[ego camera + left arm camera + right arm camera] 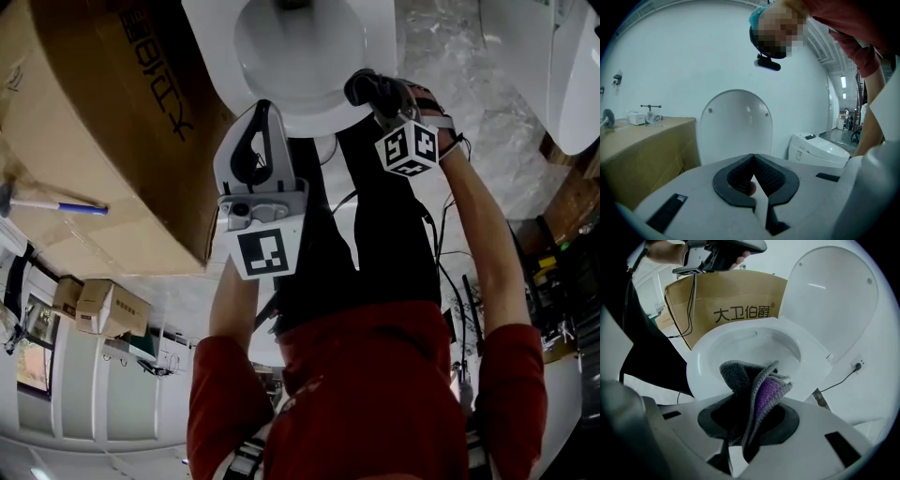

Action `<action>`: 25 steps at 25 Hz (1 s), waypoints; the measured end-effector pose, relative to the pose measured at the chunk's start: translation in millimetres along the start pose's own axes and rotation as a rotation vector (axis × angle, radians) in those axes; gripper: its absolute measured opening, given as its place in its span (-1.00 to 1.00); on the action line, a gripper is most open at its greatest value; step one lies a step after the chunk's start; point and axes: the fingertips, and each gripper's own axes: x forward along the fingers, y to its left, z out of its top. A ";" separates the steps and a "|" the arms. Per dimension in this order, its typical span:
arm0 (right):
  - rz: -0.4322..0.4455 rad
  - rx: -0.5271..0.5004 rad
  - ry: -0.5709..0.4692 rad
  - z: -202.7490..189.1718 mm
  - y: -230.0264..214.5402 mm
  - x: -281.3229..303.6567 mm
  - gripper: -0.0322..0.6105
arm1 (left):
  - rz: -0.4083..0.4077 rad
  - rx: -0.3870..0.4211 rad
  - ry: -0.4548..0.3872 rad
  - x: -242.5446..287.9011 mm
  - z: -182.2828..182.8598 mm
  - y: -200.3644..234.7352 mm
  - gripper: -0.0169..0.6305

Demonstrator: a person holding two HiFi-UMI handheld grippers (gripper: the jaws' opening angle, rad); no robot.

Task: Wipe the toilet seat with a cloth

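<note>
The white toilet seat [309,114] lies open below me, its rim [707,363] ringing the bowl, and the lid [834,296] is raised behind it. A grey and purple cloth [757,390] is bunched between the jaws of my right gripper [750,416], which is shut on it. In the head view that gripper [377,96] holds the dark cloth [364,87] at the seat's front right edge. My left gripper [262,109] hovers at the seat's front left, shut and empty. Its tips [753,163] meet, pointing at the upright lid [736,124].
A large printed cardboard box [103,122] stands close on the left of the toilet, with a blue-handled tool [56,204] on top. A second white toilet [562,66] stands to the right. Black cables [452,267] trail over the marbled floor.
</note>
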 end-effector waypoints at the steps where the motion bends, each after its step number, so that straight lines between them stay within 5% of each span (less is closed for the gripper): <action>1: -0.007 -0.003 -0.001 0.9 -6.3 1.1 -0.58 | -0.003 0.000 0.002 1.1 -0.2 -1.8 -0.91; 25: -0.214 -0.037 -0.098 53.7 -185.4 31.1 -0.58 | 0.027 -0.012 0.008 20.3 5.8 0.4 -0.91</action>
